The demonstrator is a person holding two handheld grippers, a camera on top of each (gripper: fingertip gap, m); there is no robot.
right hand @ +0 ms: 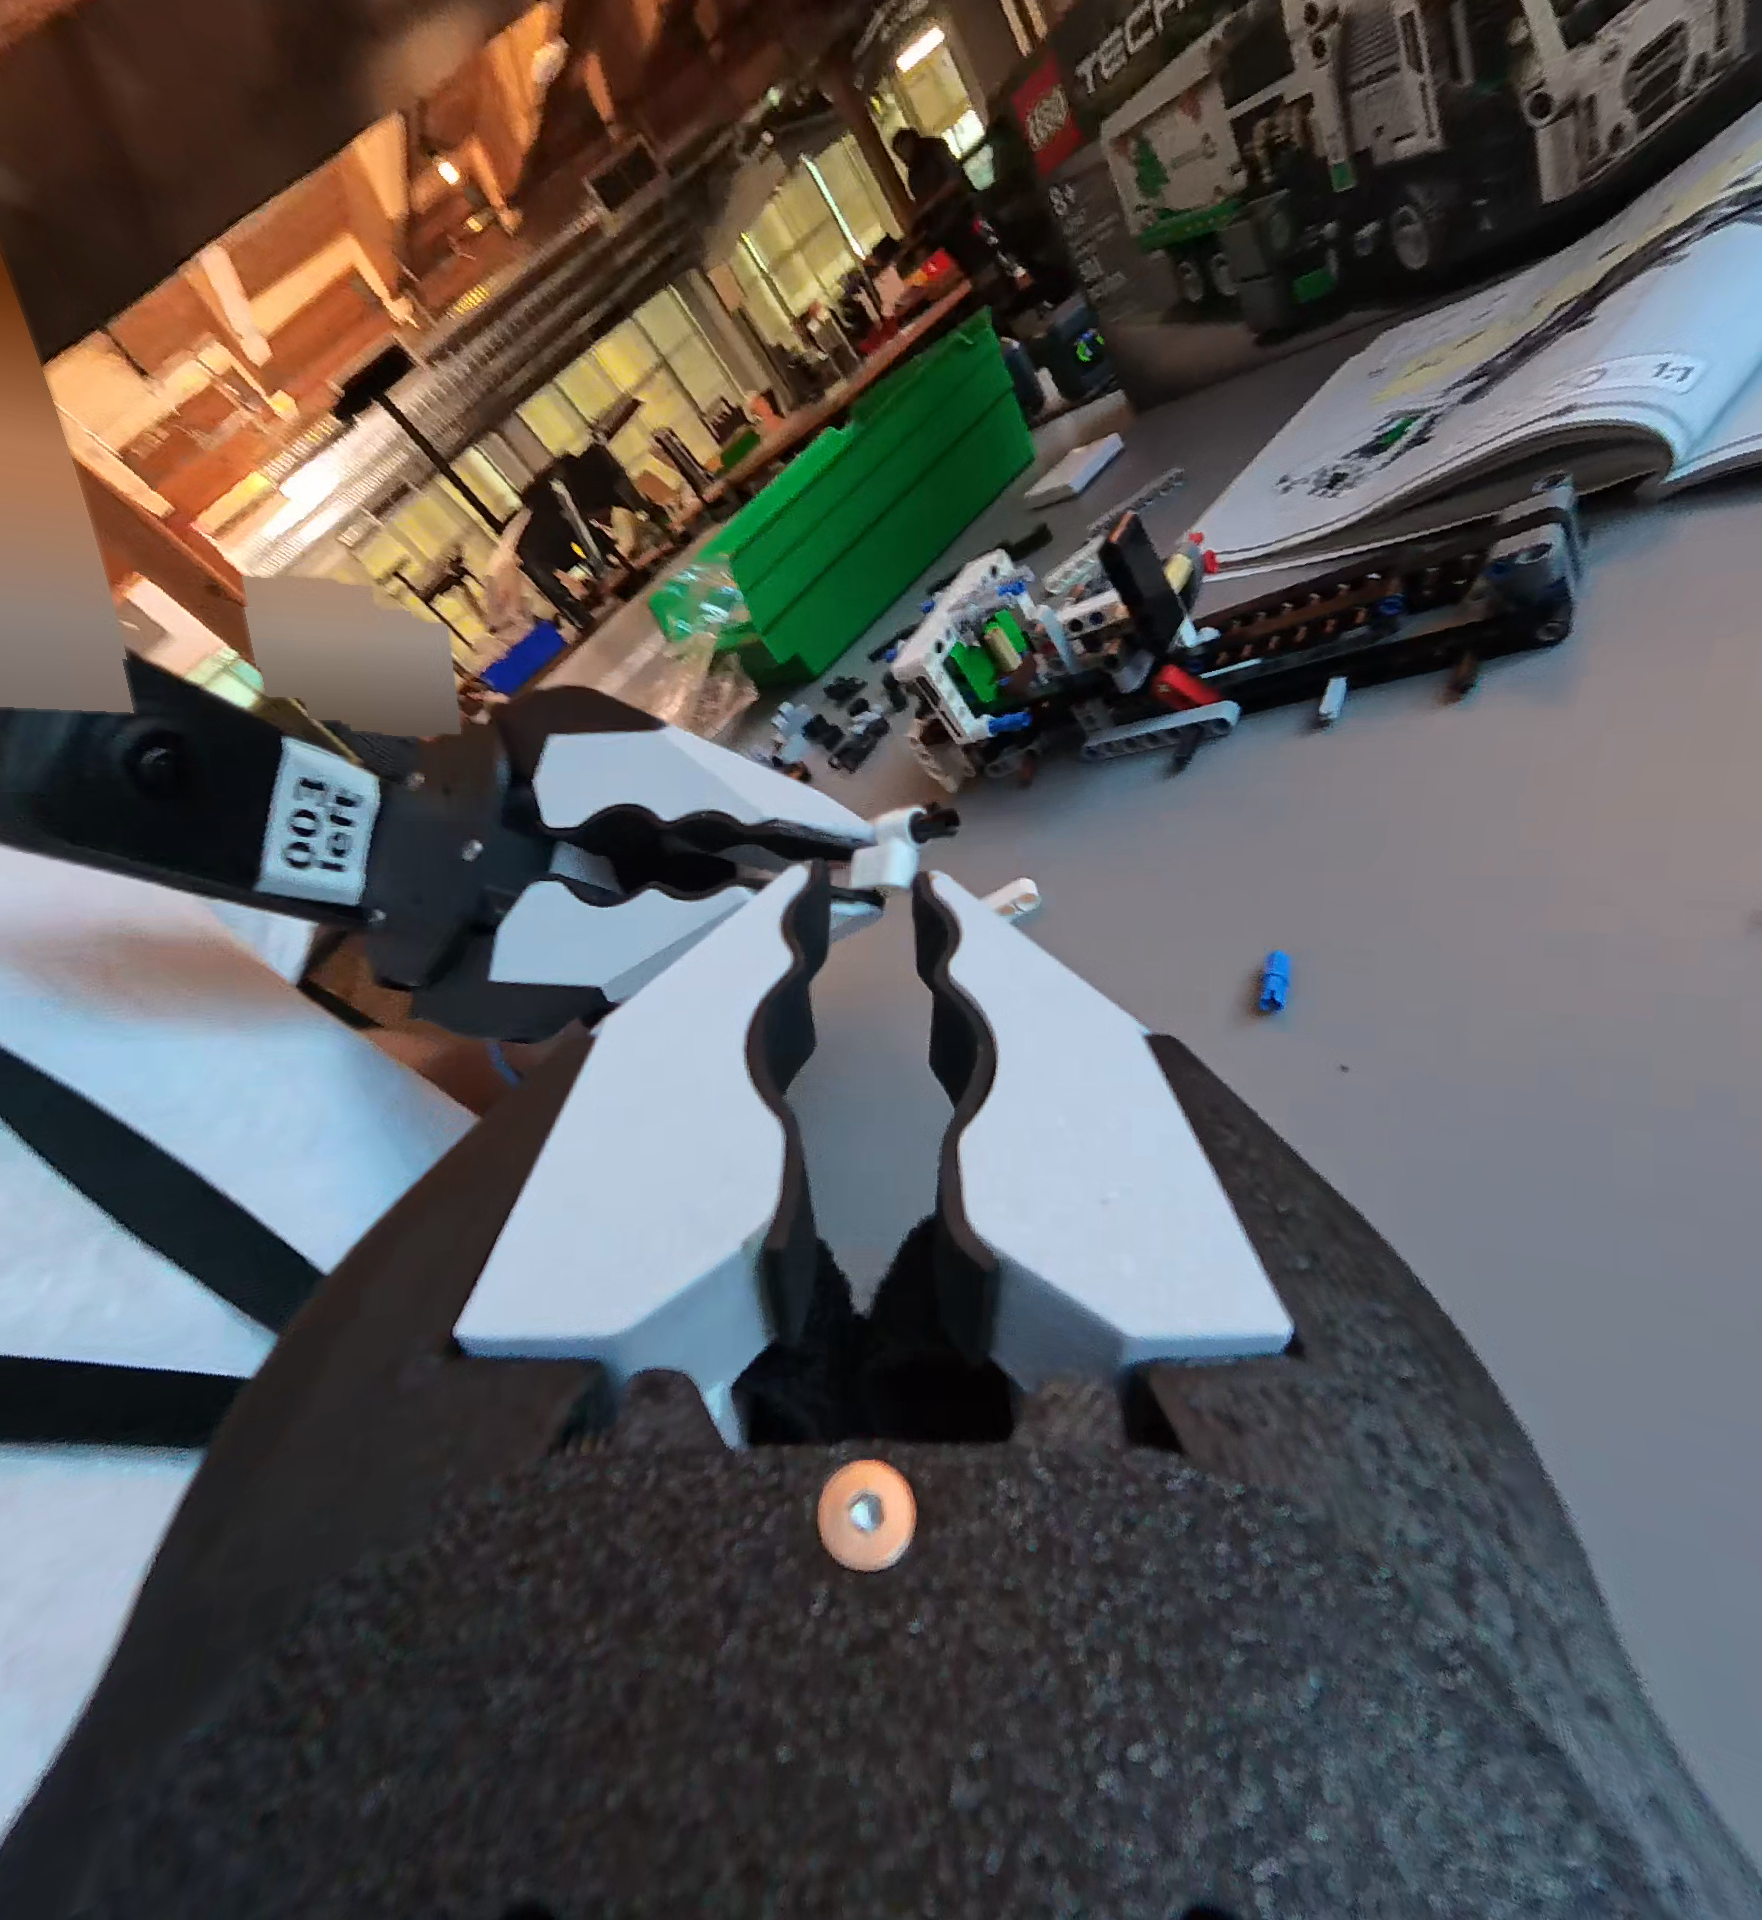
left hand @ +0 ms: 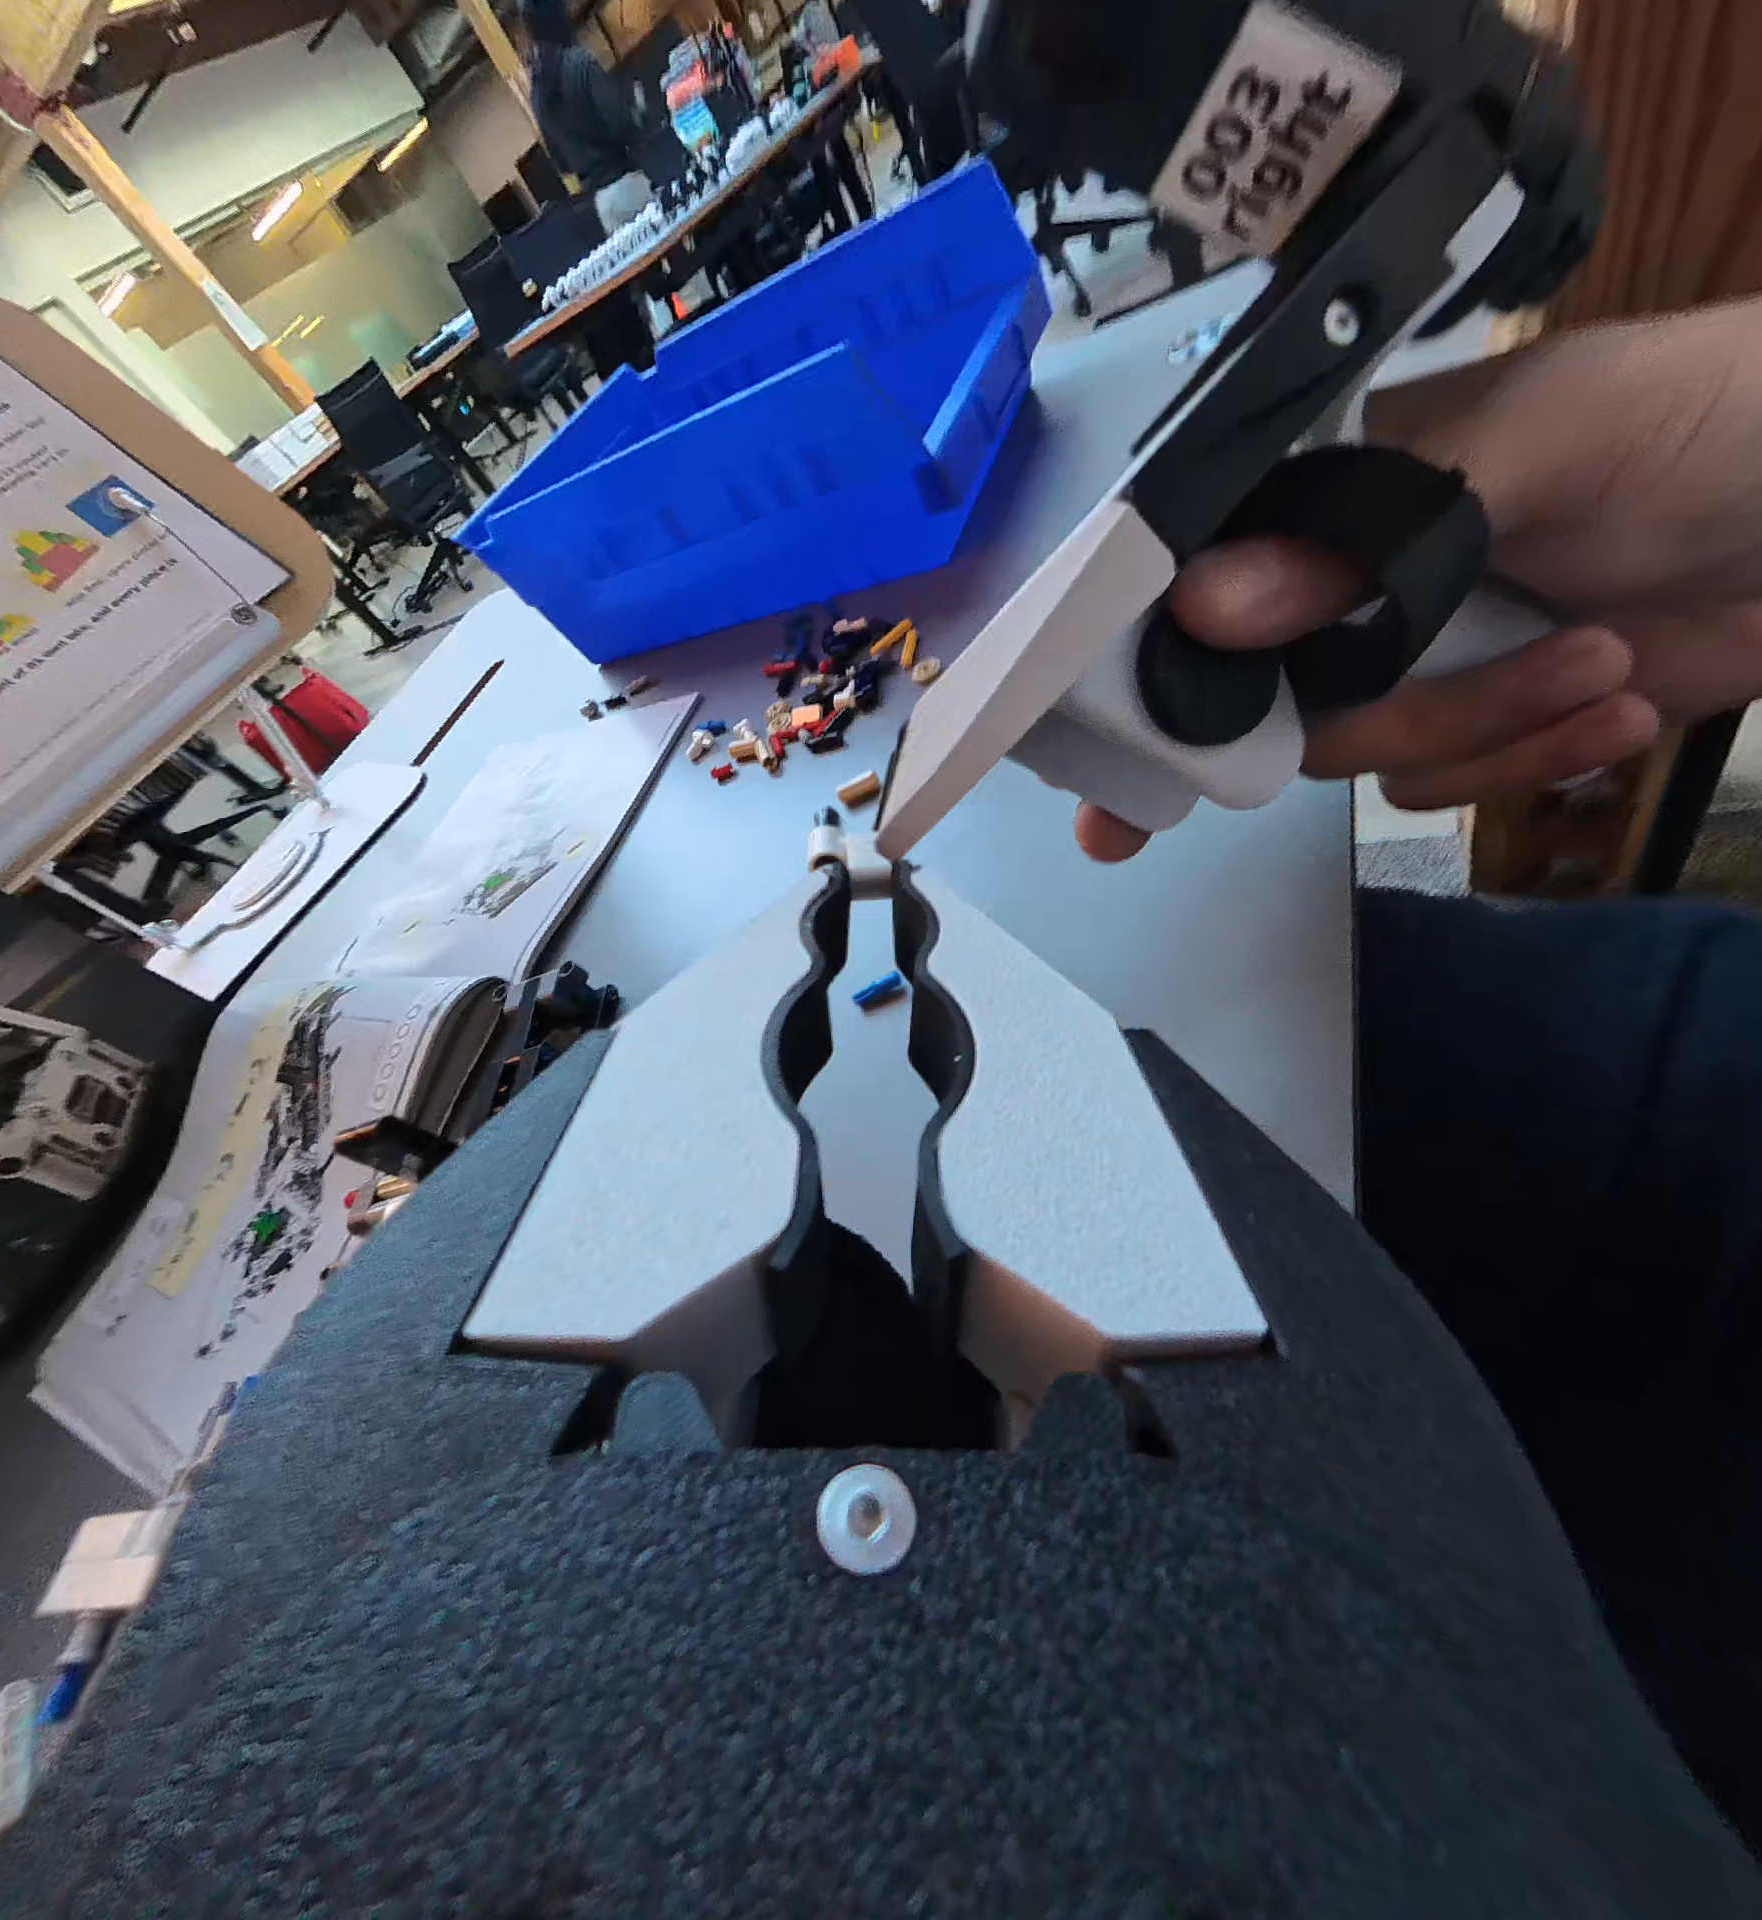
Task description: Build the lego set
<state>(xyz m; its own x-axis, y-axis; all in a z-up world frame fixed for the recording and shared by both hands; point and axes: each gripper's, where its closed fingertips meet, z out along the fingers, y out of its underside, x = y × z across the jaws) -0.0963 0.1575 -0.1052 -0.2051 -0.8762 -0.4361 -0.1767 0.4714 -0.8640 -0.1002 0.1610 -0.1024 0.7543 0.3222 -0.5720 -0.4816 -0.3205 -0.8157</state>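
A small white connector piece [left hand: 861, 862] with a black pin through it was pinched at the fingertips of the left gripper [left hand: 869, 883], held above the grey table [left hand: 1220, 935]. In the right wrist view the same piece [right hand: 885, 850] was seen just ahead of the right gripper [right hand: 864, 891], whose fingers were parted a little — their tips stood on either side of the piece's near end, though contact could not be made out. In the left wrist view the right gripper [left hand: 892, 831] was met tip to tip with the left one at the connector, and was gripped by a person's hand [left hand: 1542, 582].

Places are given from the connector. Beneath it and slightly nearer the person, a blue pin [left hand: 877, 990] was lying on the table. Beyond it in the left wrist view, a scatter of small loose pieces [left hand: 815, 691] was spread, and farther still a blue bin [left hand: 783, 468] was set. To its left an open instruction booklet [left hand: 337, 1091] was laid flat.

In the right wrist view, beyond the connector, the partly built model [right hand: 1064, 644] — white, green and black — was resting on the table, with a green bin [right hand: 877, 530] behind it and the set's box [right hand: 1376, 156] stood farther back.
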